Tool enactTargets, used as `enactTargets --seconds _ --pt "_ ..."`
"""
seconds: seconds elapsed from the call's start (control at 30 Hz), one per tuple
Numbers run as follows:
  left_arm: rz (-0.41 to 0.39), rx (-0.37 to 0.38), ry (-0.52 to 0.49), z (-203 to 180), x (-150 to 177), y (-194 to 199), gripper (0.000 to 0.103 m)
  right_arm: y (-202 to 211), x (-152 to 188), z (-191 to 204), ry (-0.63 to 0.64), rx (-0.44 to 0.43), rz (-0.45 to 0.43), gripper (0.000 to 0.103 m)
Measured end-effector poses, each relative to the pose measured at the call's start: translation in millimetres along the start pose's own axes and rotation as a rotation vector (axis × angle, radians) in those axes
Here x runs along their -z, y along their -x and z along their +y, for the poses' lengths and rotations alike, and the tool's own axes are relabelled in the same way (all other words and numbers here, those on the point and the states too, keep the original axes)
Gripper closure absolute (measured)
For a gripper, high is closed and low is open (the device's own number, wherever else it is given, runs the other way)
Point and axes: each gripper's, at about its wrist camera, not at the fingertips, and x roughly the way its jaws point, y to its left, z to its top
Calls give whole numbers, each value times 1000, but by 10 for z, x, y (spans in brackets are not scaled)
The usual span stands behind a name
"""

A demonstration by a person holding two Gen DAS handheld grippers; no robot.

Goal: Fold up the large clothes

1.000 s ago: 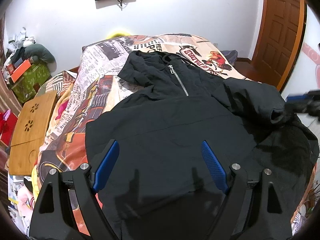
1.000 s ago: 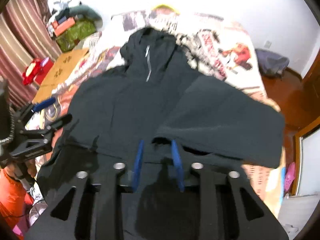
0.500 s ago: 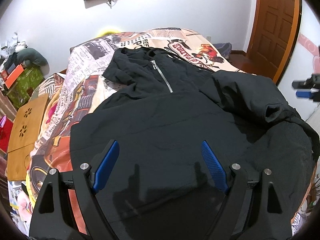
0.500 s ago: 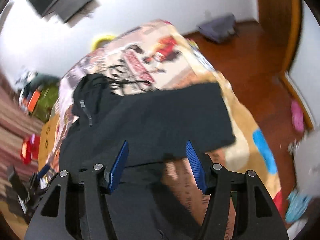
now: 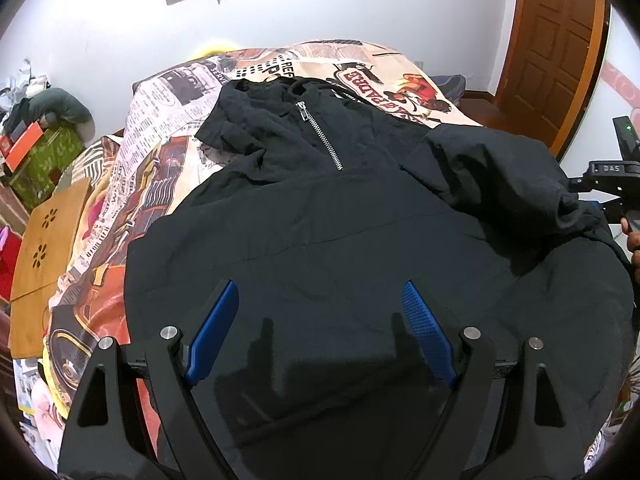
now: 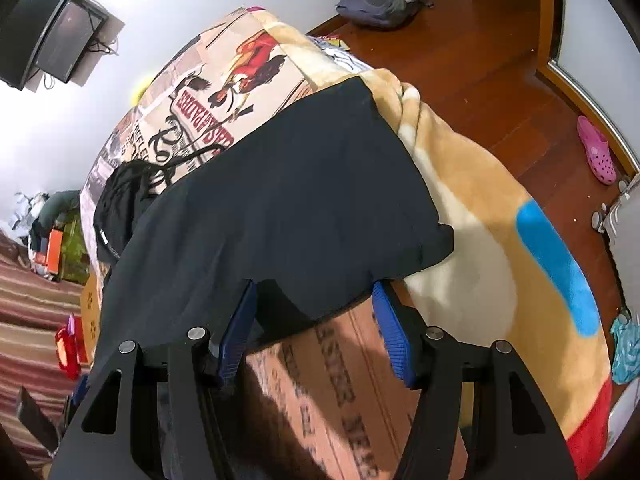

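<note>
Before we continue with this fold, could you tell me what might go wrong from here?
The black jacket's folded sleeve lies at the blanket's sloping edge, so it may slide off. Both the left gripper and right gripper are open, holding nothing, so the bunched cuff could unfold.

My bed (image 5: 168,128) wears a newspaper-print blanket (image 6: 480,208); the black hooded jacket (image 5: 340,248) lies flat on it, hood toward twelve o'clock.

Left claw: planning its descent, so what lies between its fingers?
In the left wrist view, only flat black jacket fabric shows between the left claw fingers.
</note>
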Motion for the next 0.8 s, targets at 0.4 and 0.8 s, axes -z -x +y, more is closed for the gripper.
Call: enactTargets --seconds 0.4,0.8 --pt "-28 -4 20 140 24 141 19 125 -15 452 229 77 -55 97" --pt "-111 -16 78 556 52 549 19 855 208 1827 505 -50 -220 97"
